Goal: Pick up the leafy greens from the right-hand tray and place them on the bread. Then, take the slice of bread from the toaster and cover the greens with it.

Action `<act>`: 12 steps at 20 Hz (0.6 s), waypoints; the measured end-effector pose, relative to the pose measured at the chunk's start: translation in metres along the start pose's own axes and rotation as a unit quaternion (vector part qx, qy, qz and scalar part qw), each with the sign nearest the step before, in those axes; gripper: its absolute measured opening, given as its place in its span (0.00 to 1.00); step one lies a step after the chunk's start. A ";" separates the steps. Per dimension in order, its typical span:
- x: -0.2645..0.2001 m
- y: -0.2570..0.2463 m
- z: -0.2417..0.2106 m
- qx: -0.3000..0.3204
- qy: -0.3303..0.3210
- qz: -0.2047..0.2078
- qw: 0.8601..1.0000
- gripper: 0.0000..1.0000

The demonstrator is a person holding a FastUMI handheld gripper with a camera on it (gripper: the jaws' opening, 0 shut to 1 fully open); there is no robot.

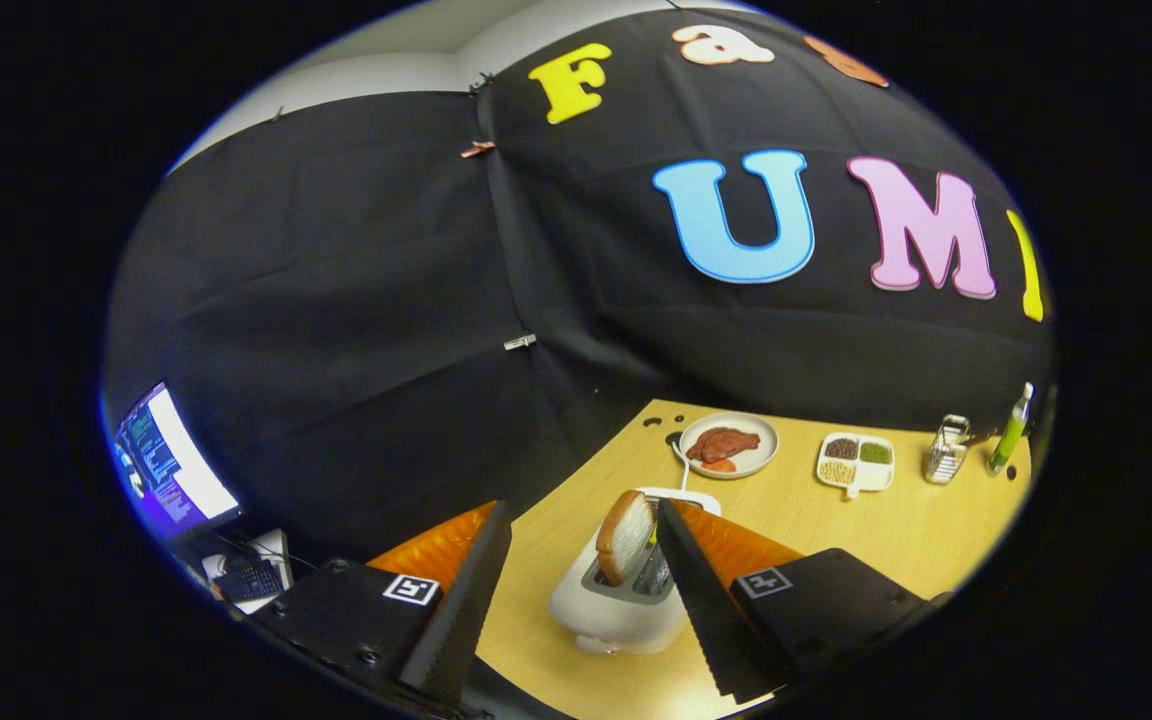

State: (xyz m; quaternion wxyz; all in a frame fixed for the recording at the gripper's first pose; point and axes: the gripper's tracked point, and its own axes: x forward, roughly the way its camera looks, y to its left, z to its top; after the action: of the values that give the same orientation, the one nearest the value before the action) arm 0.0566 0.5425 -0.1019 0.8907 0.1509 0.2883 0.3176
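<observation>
Two fingers of your hand-held gripper stand wide apart with nothing between their inner faces; they grip nothing. Between them and slightly ahead sits a white, rounded two-slot toaster on a pale wooden table. One tan-crusted slice of bread stands upright in the toaster, its top half clear of the slot. It lies just inside your right finger, much nearer to that finger than to the left one. The slice's broad faces point roughly toward each finger, so its thin edge points along your line of approach (a good sign for closing on the faces). My judgement: the coming move needs a small shift to centre the slice in the gap, then a descent.

Beyond the toaster, well apart from it, rests a round white plate holding a reddish-brown piece of food with a small orange bit beside it. Further right is a white square tray with four compartments: dark grains, green grains, pale beans, and a fourth fill I cannot identify. Past it stand a small metal grater and a slim green bottle.

No leafy greens or base bread can be made out here, so whether the greens step is done I cannot say.
</observation>
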 end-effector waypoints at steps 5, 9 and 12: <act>0.058 -0.012 -0.031 0.083 0.046 -0.040 0.995 0.91; 0.097 -0.034 -0.061 0.135 0.085 -0.081 0.984 0.90; 0.118 -0.052 -0.071 0.152 0.092 -0.107 0.978 0.87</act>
State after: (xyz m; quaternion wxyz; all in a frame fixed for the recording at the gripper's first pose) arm 0.1131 0.5870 -0.2304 0.8555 0.2233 0.4286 0.1856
